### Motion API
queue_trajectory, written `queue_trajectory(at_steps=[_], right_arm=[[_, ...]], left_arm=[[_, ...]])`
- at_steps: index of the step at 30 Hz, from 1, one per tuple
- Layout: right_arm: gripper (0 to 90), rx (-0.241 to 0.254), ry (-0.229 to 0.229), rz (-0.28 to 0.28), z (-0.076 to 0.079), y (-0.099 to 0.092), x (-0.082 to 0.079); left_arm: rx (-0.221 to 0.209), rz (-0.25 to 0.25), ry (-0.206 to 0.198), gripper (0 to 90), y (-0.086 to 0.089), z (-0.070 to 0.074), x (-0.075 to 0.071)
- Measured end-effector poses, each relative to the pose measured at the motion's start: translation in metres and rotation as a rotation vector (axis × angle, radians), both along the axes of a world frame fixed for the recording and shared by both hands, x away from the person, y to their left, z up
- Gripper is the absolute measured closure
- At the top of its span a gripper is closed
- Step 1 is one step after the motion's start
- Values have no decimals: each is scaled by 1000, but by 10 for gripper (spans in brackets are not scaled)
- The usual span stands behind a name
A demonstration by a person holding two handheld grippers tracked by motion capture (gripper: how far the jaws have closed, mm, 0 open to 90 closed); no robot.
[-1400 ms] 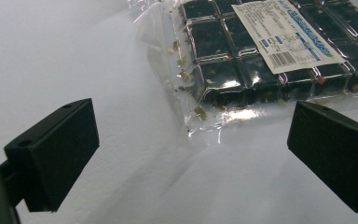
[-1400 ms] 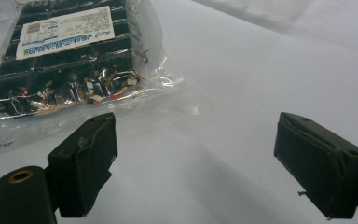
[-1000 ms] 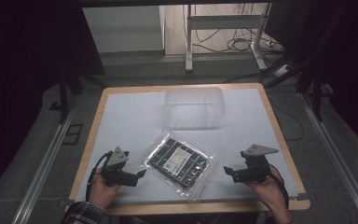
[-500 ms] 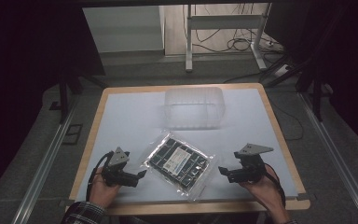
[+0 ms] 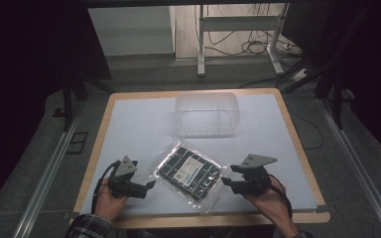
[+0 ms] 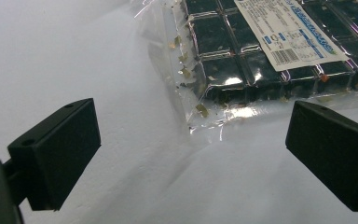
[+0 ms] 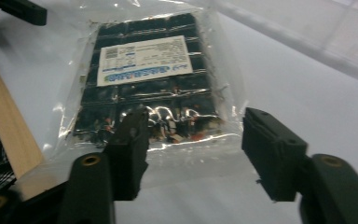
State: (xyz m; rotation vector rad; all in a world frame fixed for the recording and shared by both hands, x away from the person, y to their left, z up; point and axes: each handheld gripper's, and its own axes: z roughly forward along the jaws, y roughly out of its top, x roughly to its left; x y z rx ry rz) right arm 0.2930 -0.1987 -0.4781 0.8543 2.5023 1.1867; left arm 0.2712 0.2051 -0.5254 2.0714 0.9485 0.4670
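A clear plastic bag (image 5: 191, 171) holding a dark compartmented tray with a white label lies near the table's front middle. My left gripper (image 5: 149, 186) rests left of it, jaws wide open, with the bag's corner (image 6: 205, 116) just ahead of them (image 6: 193, 140). My right gripper (image 5: 228, 177) sits at the bag's right end. Its jaws (image 7: 200, 149) have just been closing and stand about half apart, with the bag's clear sealed edge (image 7: 191, 144) between them; the pads do not press on it.
A clear plastic container (image 5: 207, 115) stands at the back middle of the white table top (image 5: 139, 124). The wooden rim (image 7: 9, 135) runs close by the bag's near side. The left gripper's black jaw (image 7: 16, 11) shows beyond the bag.
My right gripper has moved left up to the bag's end, and its jaws have narrowed. The left gripper and the bag have stayed where they were.
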Motion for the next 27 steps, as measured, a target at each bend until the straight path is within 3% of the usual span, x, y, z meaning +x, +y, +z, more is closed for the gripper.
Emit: queue_trajectory(at_steps=[6,9,16,27], right_arm=[[611,-54,16,54,-6,14,-2],[692,-57,42,78,-10,21,-4],[878,-56,51,146,-14,40,-8],[888,-66,70,248,-25,67,-18]], left_arm=[[0,0,-6,27,0,0,0],[-2,8,-14,25,1,1,0],[-11,16,-23,21,2,2,-1],[1,14,-24,21,1,2,0]])
